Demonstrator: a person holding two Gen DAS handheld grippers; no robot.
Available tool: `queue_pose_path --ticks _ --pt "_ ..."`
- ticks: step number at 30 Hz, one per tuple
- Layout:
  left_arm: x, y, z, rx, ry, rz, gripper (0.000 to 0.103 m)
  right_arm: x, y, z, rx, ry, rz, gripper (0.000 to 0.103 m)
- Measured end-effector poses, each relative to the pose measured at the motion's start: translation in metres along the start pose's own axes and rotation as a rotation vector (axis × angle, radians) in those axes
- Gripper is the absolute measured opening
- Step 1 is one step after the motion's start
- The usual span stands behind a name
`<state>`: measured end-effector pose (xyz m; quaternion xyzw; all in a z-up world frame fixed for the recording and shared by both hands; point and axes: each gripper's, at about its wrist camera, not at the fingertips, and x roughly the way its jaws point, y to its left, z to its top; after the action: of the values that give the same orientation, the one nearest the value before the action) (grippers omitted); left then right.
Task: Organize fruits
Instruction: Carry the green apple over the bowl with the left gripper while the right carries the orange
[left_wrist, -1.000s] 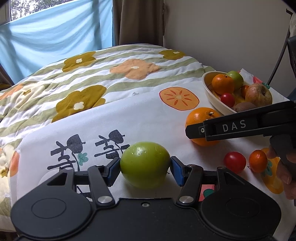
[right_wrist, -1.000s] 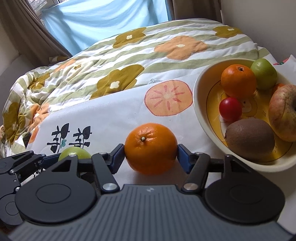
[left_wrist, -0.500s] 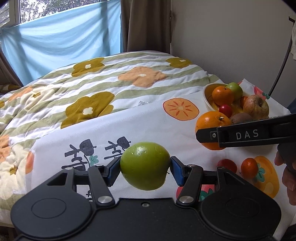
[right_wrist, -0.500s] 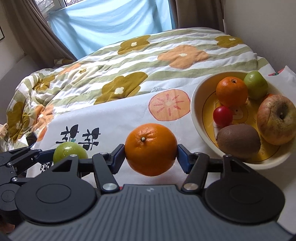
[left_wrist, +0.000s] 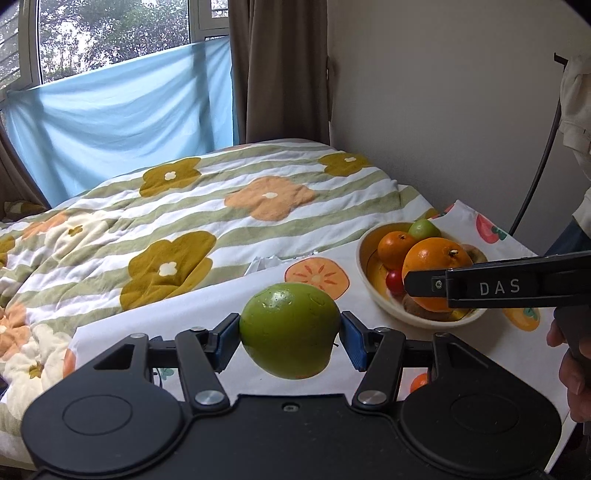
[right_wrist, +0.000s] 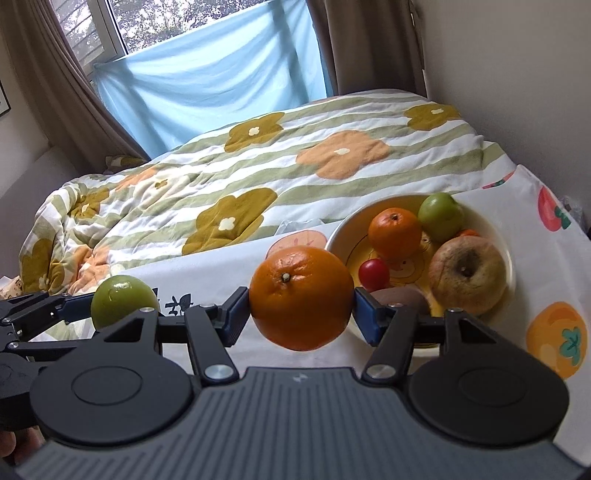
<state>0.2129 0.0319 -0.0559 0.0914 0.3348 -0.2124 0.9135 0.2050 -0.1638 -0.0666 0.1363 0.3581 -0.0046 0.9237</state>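
My left gripper (left_wrist: 290, 332) is shut on a green apple (left_wrist: 290, 328) and holds it in the air above the white fruit-print cloth (left_wrist: 184, 317). My right gripper (right_wrist: 300, 306) is shut on an orange (right_wrist: 300, 297), lifted beside the near rim of the cream bowl (right_wrist: 340, 232). The orange (left_wrist: 434, 258) also shows in the left wrist view, in front of the bowl (left_wrist: 364, 258). The bowl holds a smaller orange (right_wrist: 395, 232), a small green apple (right_wrist: 441, 216), a red tomato (right_wrist: 373, 274), a kiwi (right_wrist: 402, 297) and a brownish apple (right_wrist: 467, 273).
A small orange fruit (left_wrist: 419, 382) lies on the cloth below the left gripper's right finger. A flowered quilt (left_wrist: 166, 206) covers the bed behind. A wall (left_wrist: 443, 92) stands on the right, with a black cable (left_wrist: 535, 173) and a hanging garment (left_wrist: 576, 103).
Both grippers have risen with their fruit off the cloth. The orange has moved closer to the bowl. The small fruits on the cloth have dropped mostly out of view.
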Motion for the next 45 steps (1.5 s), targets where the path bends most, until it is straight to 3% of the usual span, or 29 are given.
queue_pose_path --ticks 10,22,33,43,45 --pt "0.002 -0.058 0.044 -0.013 -0.034 -0.010 0.062 -0.033 -0.078 0.035 0.010 -0.022 -0.022 0.075" --pt "0.068 -0.113 0.075 -0.035 0.002 -0.030 0.062 -0.023 -0.160 0.066 0.015 -0.023 -0.055 0.075" --pt "0.137 -0.128 0.070 -0.071 0.093 -0.003 0.062 0.010 -0.186 0.066 0.006 0.036 -0.004 0.075" --pt "0.157 -0.125 0.063 -0.156 0.153 -0.015 0.062 0.027 -0.191 0.068 -0.001 0.062 0.034 0.075" --pt "0.153 -0.125 0.065 -0.165 0.126 -0.025 0.073 0.028 -0.190 0.068 -0.004 0.062 0.039 0.075"
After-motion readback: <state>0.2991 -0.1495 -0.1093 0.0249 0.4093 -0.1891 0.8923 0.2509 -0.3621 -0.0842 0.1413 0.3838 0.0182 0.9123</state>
